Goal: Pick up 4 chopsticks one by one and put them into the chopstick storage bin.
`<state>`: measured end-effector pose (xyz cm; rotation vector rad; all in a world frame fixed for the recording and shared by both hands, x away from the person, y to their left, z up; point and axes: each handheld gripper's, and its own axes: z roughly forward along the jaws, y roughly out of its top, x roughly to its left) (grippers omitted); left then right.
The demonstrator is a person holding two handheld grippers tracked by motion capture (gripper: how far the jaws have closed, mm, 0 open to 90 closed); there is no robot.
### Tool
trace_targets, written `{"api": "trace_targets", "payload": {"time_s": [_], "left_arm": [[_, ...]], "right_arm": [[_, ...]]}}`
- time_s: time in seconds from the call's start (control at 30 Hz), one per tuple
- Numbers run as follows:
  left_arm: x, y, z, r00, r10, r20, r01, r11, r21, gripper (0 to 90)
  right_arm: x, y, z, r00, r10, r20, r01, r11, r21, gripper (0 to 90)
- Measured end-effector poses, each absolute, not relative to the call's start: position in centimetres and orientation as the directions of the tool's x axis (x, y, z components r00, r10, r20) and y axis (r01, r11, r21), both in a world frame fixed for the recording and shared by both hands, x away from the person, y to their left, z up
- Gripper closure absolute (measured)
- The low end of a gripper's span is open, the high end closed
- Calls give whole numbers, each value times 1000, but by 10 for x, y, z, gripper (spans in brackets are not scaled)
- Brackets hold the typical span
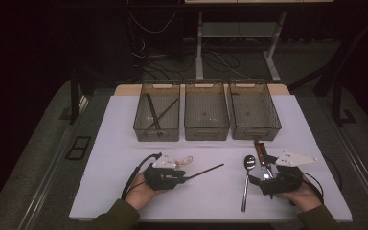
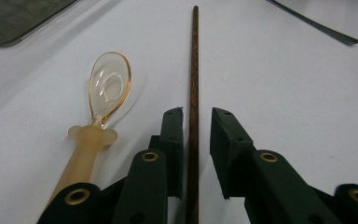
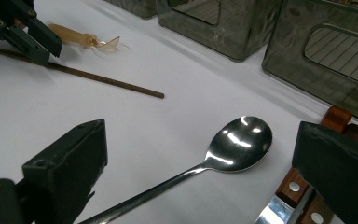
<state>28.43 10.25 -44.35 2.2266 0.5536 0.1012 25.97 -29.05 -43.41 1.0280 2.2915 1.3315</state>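
Note:
A dark wooden chopstick [image 1: 206,170] [image 2: 194,70] lies on the white table, running straight between the jaws of my left gripper [image 1: 188,176] [image 2: 196,112]. The jaws stand close on either side of it, and a narrow gap shows at the right pad. A clear amber plastic spoon [image 1: 186,160] [image 2: 107,88] lies just beside that gripper. My right gripper [image 1: 262,178] [image 3: 199,133] rests wide open over the handle of a metal spoon [image 1: 247,175] [image 3: 240,142]. A wood-handled knife [image 1: 259,151] [image 3: 291,186] lies under its right jaw.
Three smoky plastic bins stand in a row behind: the left bin [image 1: 156,134] holds dark chopsticks, and nothing shows in the middle bin [image 1: 206,132] or the right bin [image 1: 255,132]. The white table [image 1: 124,191] ends just before the person's sleeves. Desk legs and cables stand beyond.

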Motion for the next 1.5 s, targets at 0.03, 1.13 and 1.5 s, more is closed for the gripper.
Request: {"api": "trace_targets", "payload": {"time_s": [0.03, 1.13, 1.5], "left_arm": [[285, 102, -444, 902, 418, -105, 353, -576, 737, 751], [284, 96, -438, 906, 414, -84, 347, -614, 709, 845], [287, 110, -424, 887, 447, -116, 377, -557, 740, 845]], "right_arm": [[260, -291, -434, -700, 708, 94, 432, 315, 845, 35], [260, -290, -434, -703, 705, 90, 430, 320, 844, 35], [260, -291, -434, -703, 706, 90, 429, 320, 845, 35]]}}
